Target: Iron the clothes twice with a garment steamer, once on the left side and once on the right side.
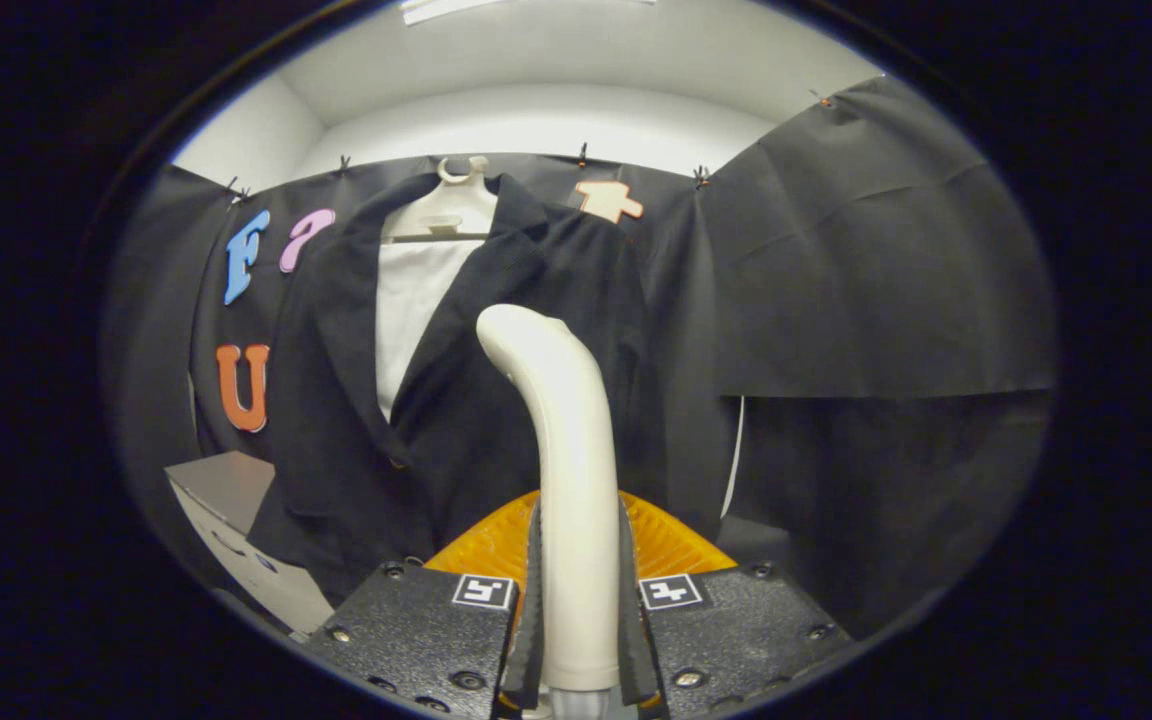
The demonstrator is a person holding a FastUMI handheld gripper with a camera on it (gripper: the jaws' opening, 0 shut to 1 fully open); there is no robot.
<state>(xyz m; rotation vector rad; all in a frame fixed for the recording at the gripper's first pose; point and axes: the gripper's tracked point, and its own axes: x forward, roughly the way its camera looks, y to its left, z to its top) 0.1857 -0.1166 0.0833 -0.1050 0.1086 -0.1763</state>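
My gripper [577, 600] is shut on the cream handle of the garment steamer [561, 450], which rises between the fingers and bends forward at its top toward the clothes. A dark jacket [496, 400] over a white shirt [416, 300] hangs on a pale hanger [448, 205] against the booth wall, just beyond the steamer. The steamer's head points at the jacket's right front panel, near chest height; I cannot tell whether it touches the cloth. An orange ribbed part [496, 545] lies low behind the handle.
A grey-and-white box [236, 520] stands at the lower left, beside the jacket's hem. Black cloth covers the wall behind and to the right, with a loose flap hanging at the right.
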